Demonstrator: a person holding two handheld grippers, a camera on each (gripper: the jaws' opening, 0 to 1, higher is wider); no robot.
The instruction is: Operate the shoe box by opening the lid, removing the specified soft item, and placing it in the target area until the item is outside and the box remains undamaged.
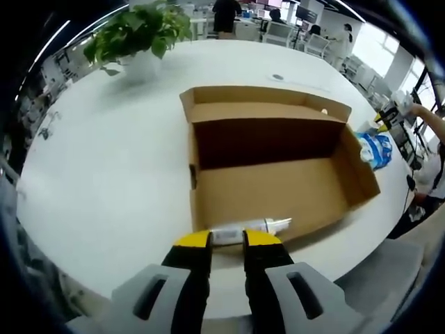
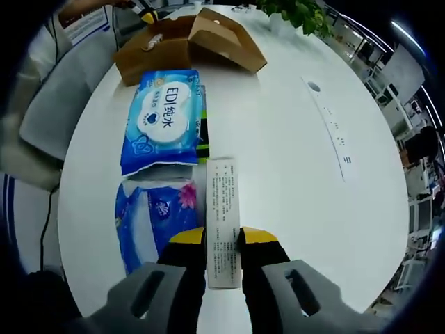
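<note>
The brown cardboard shoe box (image 1: 278,188) stands on the white round table with its lid (image 1: 264,104) folded back. A white tube (image 1: 254,227) lies on the box floor against the near wall. My left gripper (image 1: 227,240) hovers just in front of that wall, its jaws a narrow gap apart with nothing between them. My right gripper (image 2: 222,240) is shut on a slim white printed carton (image 2: 224,223). Left of it lie a blue wet-wipes pack (image 2: 163,118) and a blue flowered soft pack (image 2: 153,216). The box (image 2: 181,45) is at the far end. Blue packs (image 1: 375,149) lie right of the box.
A potted plant (image 1: 135,35) stands at the table's far left. A grey strip with sockets (image 2: 332,132) runs along the bare right half of the table (image 2: 292,195). A person (image 2: 49,104) stands close at the table's left edge. Office desks fill the background.
</note>
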